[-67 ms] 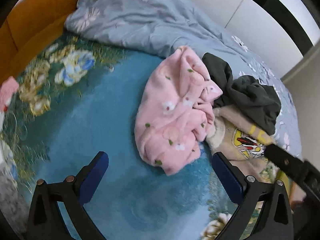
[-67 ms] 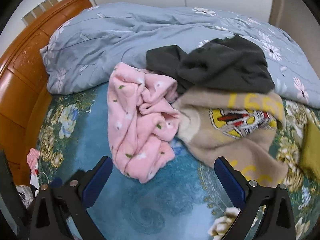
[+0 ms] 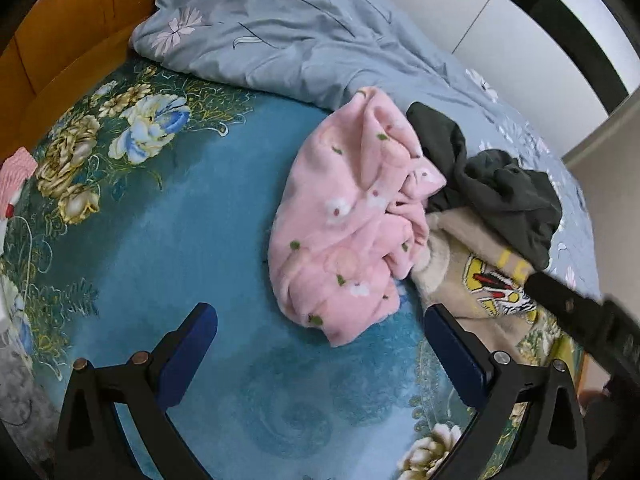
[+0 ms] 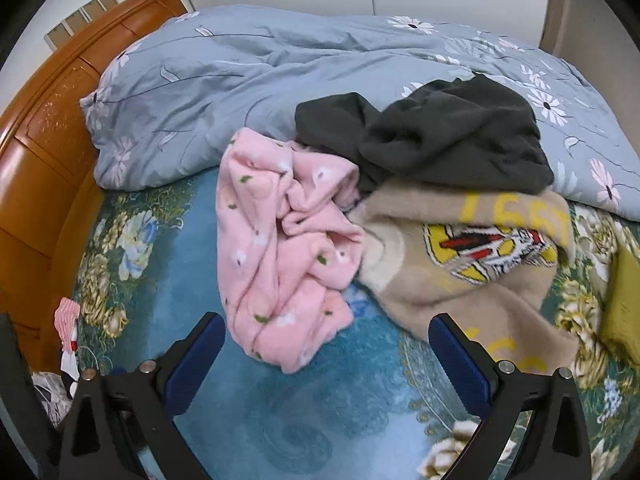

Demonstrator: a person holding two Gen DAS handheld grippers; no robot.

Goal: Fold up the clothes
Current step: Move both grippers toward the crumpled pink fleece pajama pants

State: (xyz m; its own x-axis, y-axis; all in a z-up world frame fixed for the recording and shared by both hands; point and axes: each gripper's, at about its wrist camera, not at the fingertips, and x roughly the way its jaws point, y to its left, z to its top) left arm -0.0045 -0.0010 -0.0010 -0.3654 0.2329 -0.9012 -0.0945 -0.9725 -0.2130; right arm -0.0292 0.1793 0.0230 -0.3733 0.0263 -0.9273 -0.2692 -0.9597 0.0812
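A crumpled pink flowered garment [image 3: 352, 224] [image 4: 280, 248] lies on the blue flowered bed sheet [image 3: 180, 240] [image 4: 320, 400]. To its right lies a beige sweater with a yellow and red crest [image 3: 480, 280] [image 4: 472, 264]. A dark grey garment [image 3: 500, 188] [image 4: 440, 136] lies partly on the sweater. My left gripper [image 3: 320, 344] is open and empty, held above the sheet just short of the pink garment. My right gripper [image 4: 324, 348] is open and empty, with the pink garment's near edge between its fingers. Part of the right gripper shows as a dark bar in the left wrist view [image 3: 580, 312].
A grey-blue flowered duvet [image 3: 280, 28] [image 4: 280, 68] is bunched along the far side of the bed. An orange wooden headboard [image 3: 60, 36] [image 4: 40, 160] stands at the left. A small pink striped item [image 3: 16, 172] [image 4: 68, 316] lies at the left edge. An olive cloth [image 4: 624, 304] lies at the right.
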